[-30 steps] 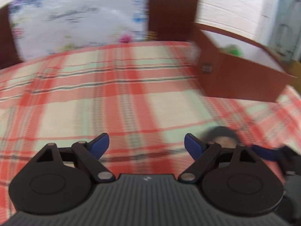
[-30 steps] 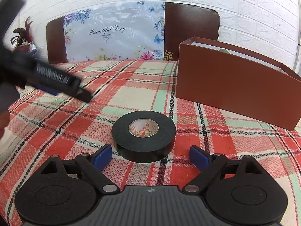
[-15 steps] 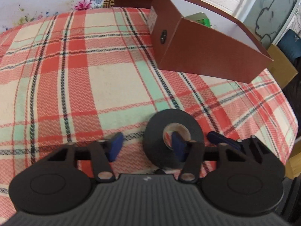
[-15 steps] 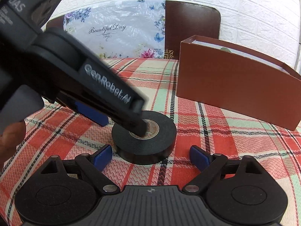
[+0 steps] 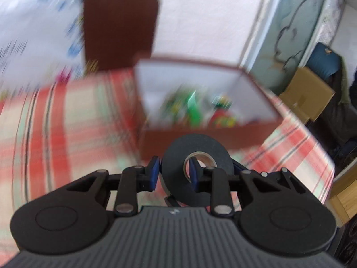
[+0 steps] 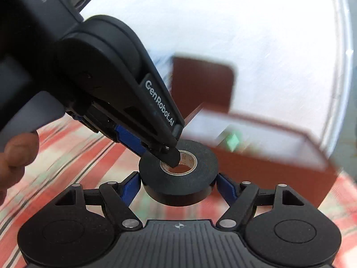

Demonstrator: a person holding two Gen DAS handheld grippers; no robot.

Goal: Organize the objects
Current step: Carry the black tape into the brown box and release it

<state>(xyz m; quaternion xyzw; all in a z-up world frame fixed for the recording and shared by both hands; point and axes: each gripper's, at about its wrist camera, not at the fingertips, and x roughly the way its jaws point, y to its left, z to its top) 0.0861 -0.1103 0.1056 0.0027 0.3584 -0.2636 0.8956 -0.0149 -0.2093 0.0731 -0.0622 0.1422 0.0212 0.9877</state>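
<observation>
Black tape roll (image 6: 178,174), gripped in both our jaws, left gripper (image 5: 173,174) and right gripper (image 6: 178,188), rides above the tabletop (image 5: 73,134); brown box (image 5: 256,125), already part-filled, awaits.

place: home room | signs: plaid tablecloth (image 5: 67,134); floral-covered chair (image 5: 120,29); cardboard box (image 5: 305,93); white brick-pattern wall (image 5: 200,17)

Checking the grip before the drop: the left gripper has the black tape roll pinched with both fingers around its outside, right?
Not quite. The left gripper pinches the black tape roll through its wall: one finger outside, the other inside the cardboard core, as both wrist views show.
</observation>
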